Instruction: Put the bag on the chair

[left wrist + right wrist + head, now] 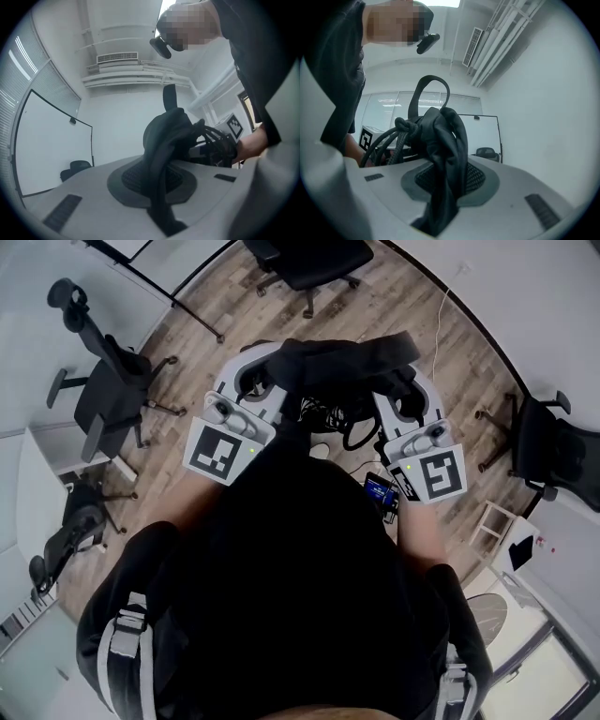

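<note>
In the head view a black bag (342,367) hangs stretched between my two grippers over the wooden floor. My left gripper (255,371) is shut on its left end, my right gripper (410,392) on its right end. In the left gripper view, bunched black bag fabric (165,140) runs down between the grey jaws of the left gripper (160,199). The right gripper view shows the same: folded bag fabric (444,150) is pinched in the right gripper (439,206), with a loop handle (429,91) and black cords (384,138) above. A black office chair (108,390) stands to the left.
More black office chairs stand at the top (314,263), the right (553,446) and the lower left (70,526). A white table (37,474) lies at the left, a small white stool (492,521) at the right. A whiteboard stand's foot (164,292) crosses the floor ahead.
</note>
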Demonstrator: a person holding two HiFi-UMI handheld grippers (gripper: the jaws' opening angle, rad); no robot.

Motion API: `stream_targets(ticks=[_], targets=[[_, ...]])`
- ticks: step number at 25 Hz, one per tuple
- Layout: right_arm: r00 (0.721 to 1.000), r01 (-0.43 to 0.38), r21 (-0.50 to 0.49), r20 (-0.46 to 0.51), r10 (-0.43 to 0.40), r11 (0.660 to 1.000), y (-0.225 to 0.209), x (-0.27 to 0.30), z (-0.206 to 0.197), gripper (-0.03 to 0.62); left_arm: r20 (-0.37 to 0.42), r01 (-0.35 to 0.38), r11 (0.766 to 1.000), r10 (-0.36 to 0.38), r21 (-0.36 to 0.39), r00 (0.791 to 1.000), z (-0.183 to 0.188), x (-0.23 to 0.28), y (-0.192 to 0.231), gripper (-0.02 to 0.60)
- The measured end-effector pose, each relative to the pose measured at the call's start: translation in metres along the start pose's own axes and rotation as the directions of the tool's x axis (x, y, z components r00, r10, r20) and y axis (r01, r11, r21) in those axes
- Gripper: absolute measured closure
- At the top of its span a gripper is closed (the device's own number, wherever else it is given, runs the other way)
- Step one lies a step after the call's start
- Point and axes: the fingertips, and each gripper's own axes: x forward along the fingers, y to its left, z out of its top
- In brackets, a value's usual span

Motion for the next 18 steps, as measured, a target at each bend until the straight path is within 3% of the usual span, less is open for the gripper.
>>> stream_targets(ticks=[7,18], targets=[[1.0,0.014,-0.005,-0.024,-0.015,1.0,-0.041,0.036,-0.003,0.499,0.013,0.024,1.0,-0.024,-0.014,1.0,-0.01,0.045,0.035,0.551],[0.998,0.025,0.015,-0.063,-0.024,1.0,-0.105,0.131,-0.008,0.499,0.016,0.056,0.997,-0.055,-0.044,0.998,-0.026,0.115,0.125,0.551]])
